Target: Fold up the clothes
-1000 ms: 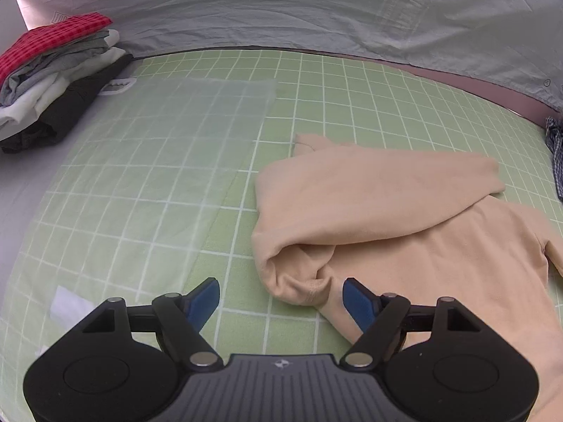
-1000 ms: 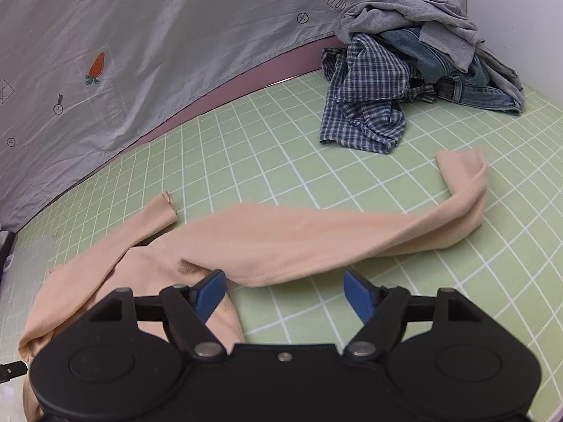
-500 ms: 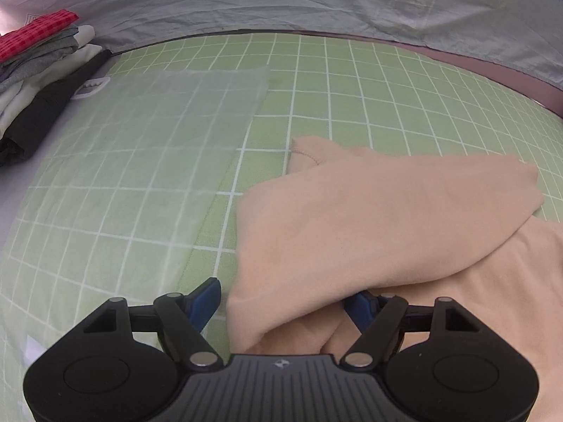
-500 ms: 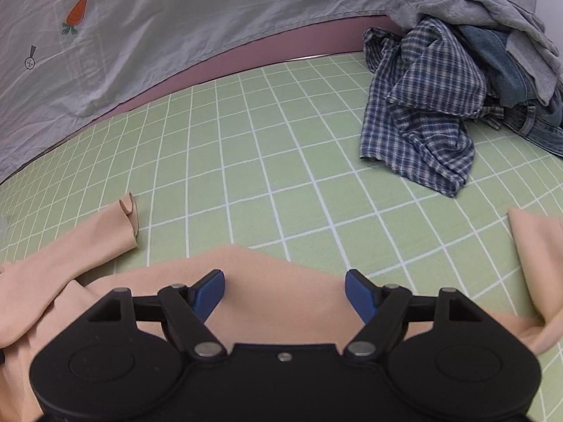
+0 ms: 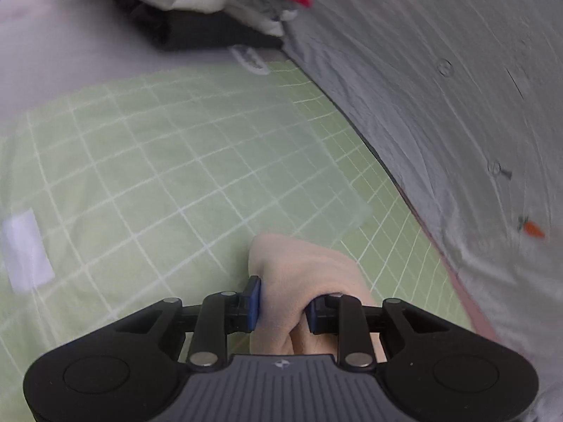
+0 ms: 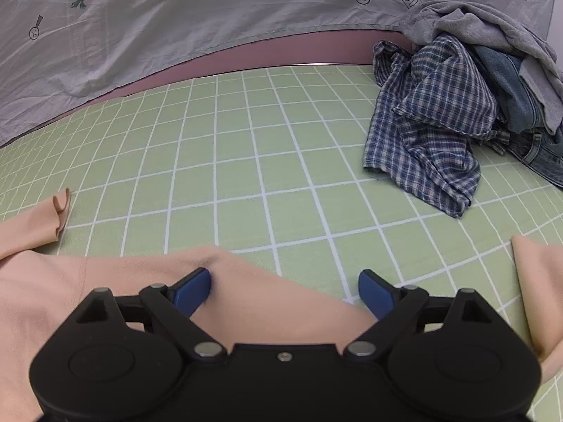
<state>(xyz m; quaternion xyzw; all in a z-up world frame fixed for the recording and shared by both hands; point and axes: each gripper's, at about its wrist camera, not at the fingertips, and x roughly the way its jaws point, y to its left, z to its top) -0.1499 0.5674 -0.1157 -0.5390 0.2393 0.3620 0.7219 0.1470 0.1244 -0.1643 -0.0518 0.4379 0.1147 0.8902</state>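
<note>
Since a second ago our left gripper (image 5: 281,304) has rolled and swung toward the mat's (image 5: 147,161) left end, so the stack of folded clothes (image 5: 211,3) now sits ahead of it by the far left corner instead of off to the side, and its jaws, then wide apart over bare mat, are closing with a bunched fold of the peach garment (image 5: 306,274) between the blue pads, which already press into the cloth. We count one translucent sheet (image 5: 197,147) lying flat on the mat before that fold, and one white label (image 5: 24,249) at the near left edge. Our right gripper (image 6: 285,290) has dropped lower over the same garment (image 6: 116,292); its jaws are opening, spread wide with cloth lying under them but not pinched. One sleeve cuff (image 6: 61,211) lies left, one loose heap of unfolded clothes (image 6: 457,105) sits at the far right corner, plaid shirt foremost. A grey carrot-print sheet (image 6: 176,21) hangs along the mat's far edge.
</note>
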